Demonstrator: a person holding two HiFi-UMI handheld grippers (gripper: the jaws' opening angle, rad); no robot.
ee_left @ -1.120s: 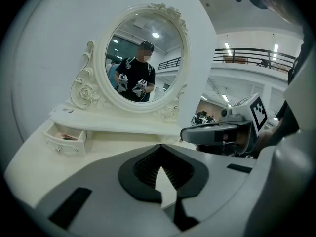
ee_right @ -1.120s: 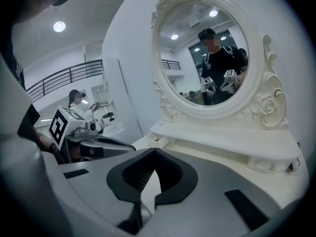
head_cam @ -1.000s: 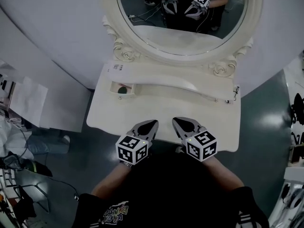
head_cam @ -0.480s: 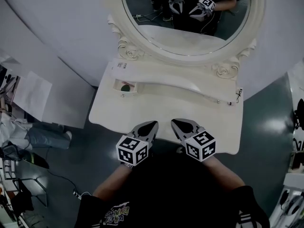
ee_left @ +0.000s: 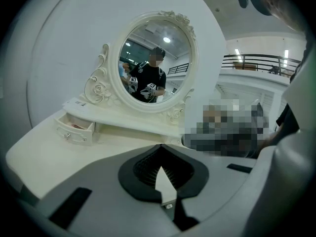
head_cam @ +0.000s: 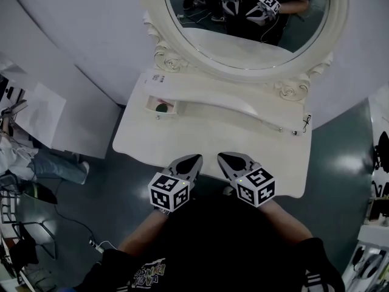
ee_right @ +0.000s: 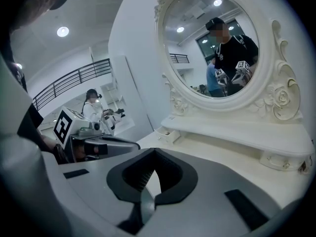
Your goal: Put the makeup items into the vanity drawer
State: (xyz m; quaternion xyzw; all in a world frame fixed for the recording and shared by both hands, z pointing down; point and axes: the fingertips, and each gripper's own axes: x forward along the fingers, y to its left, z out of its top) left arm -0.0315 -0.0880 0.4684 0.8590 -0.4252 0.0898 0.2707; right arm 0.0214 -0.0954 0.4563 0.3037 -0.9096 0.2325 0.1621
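**Holding two closed, empty hand-held grippers at the vanity's near edge**

The left hand-held gripper [head_cam: 196,158] sits over the near edge of the cream-white vanity tabletop [head_cam: 200,135]. Its jaws are together at the tips. In the left gripper view [ee_left: 159,148] only the pale tabletop shows through the dark ribbed hollow behind those tips, so nothing is held. The right hand-held gripper [head_cam: 222,157] is just beside it, tips apart from the left one's and angled slightly toward them. Its own view [ee_right: 155,152] shows the same state: jaws met at the tips, nothing in the hollow. Each carries its marker cube toward the person, whose black-sleeved arms come up from the bottom of the head view.

Across the bare tabletop, at the far left under a raised cream shelf [head_cam: 213,99], a small cream-white drawer [head_cam: 159,109] stands pulled open, well apart from both hand-held grippers. A dark rounded item [head_cam: 161,109] lies inside it; what it is cannot be made out. A little red shows in the drawer in the left gripper view [ee_left: 74,130].

Above the shelf rises a large oval mirror in a carved cream frame with rose scrolls [head_cam: 161,58]. Its glass reflects the person and both marker cubes. Dark grey-green floor [head_cam: 340,163] surrounds the vanity.
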